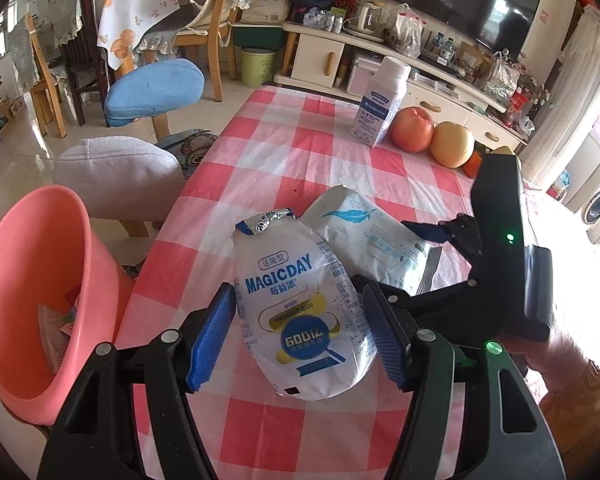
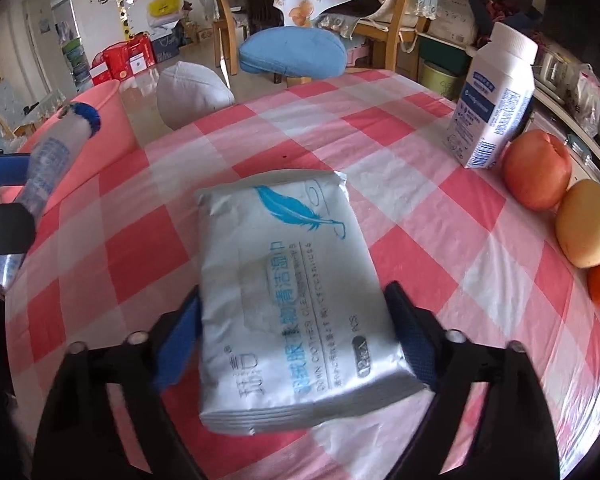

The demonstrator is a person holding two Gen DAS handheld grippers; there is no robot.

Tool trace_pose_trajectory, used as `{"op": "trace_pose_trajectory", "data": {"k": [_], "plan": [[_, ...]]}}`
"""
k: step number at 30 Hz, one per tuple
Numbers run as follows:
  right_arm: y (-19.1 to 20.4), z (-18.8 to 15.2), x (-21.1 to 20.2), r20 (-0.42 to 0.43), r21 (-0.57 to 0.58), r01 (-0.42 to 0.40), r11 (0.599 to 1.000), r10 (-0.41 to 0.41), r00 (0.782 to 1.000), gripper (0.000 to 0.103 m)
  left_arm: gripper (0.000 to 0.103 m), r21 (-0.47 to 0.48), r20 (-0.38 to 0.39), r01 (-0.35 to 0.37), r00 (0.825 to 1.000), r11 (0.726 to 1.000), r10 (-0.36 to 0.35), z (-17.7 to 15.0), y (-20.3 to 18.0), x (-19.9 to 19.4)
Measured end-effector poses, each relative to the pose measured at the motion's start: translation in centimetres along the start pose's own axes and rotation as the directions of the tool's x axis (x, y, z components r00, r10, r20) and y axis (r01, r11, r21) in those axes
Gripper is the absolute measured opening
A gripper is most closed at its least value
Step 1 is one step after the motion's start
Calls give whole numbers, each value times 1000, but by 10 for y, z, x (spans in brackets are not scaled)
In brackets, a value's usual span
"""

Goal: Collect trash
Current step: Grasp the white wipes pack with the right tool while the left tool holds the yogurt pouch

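Left wrist: left gripper [image 1: 300,328] clamps the pouch [image 1: 300,312]; right gripper [image 2: 296,336] straddles the wipes [image 2: 292,300], grip unclear.

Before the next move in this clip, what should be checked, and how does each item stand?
1. Left tool grips white MAGICDAY foil pouch: ok.
2. White feather-print wipes pack lies between right tool pads: ok.
3. Right pads pressing firmly on pack: cannot tell.
4. Pink plastic basin beside red-checked table, open side in view: ok.
5. White milk carton and red apple stand clear of both tools: ok.
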State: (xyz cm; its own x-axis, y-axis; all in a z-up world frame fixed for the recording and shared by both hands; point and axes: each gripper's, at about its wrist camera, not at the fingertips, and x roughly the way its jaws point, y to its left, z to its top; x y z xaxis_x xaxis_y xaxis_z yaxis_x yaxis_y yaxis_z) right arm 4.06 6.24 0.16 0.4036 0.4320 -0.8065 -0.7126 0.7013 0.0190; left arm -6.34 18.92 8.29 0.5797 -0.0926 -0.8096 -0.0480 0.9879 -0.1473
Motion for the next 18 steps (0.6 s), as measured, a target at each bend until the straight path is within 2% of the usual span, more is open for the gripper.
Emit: {"op": "trace_pose_trajectory", "data": {"k": [8, 18], "plan": [[12, -17, -15, 27, 88, 49, 995, -51, 998, 78, 66, -1, 7, -2, 1000, 1000, 2, 0, 3, -1], [23, -42, -39, 20, 207, 81, 975, -87, 996, 77, 66, 11, 20, -3, 1000, 1000, 3, 1, 7, -4]]}}
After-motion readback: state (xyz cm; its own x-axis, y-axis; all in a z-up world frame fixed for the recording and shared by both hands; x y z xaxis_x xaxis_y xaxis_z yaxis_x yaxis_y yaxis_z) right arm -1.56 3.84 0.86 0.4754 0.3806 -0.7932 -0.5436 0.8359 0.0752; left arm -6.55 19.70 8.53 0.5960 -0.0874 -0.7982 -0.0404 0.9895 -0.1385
